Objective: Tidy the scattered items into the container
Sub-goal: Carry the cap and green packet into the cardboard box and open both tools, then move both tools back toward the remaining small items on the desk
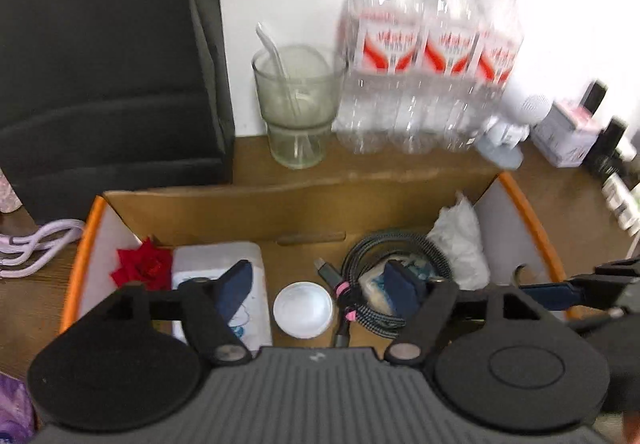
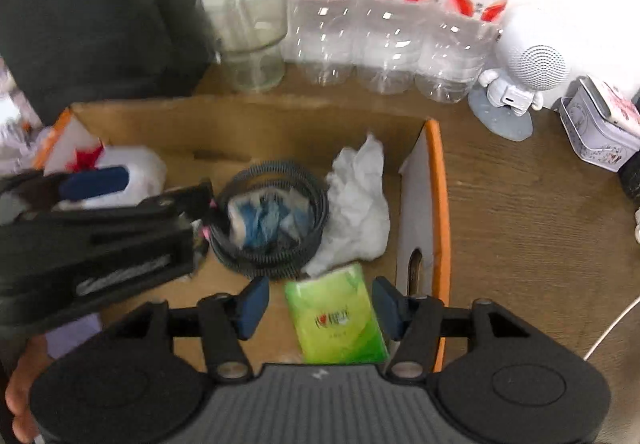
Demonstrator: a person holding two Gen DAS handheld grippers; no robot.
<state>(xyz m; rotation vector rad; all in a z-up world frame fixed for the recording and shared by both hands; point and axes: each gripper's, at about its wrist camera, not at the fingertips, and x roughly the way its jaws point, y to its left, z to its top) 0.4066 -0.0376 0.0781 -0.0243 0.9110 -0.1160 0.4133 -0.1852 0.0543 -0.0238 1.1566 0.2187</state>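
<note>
An open cardboard box (image 1: pixel 248 211) with an orange rim (image 2: pixel 438 203) sits on the wooden table. In it lie a red flower (image 1: pixel 142 266), a white tissue pack (image 1: pixel 208 264), a white round lid (image 1: pixel 303 308), a coiled braided cable (image 1: pixel 396 244) around a blue-white wrapper (image 2: pixel 264 222), and crumpled white paper (image 2: pixel 356 203). My left gripper (image 1: pixel 320 290) is open above the lid and holds nothing. My right gripper (image 2: pixel 318 304) is open over the box's right end. A green tissue packet (image 2: pixel 336 320) lies between its fingers, not clamped. The left gripper also shows in the right wrist view (image 2: pixel 96 228).
Behind the box stand a glass with a straw (image 1: pixel 296 103), three water bottles (image 1: pixel 428 55), a small white robot figure (image 2: pixel 516 83) and a tin box (image 2: pixel 600 127). A black case (image 1: pixel 108 55) stands at the left. White hangers (image 1: pixel 36 244) lie left of the box.
</note>
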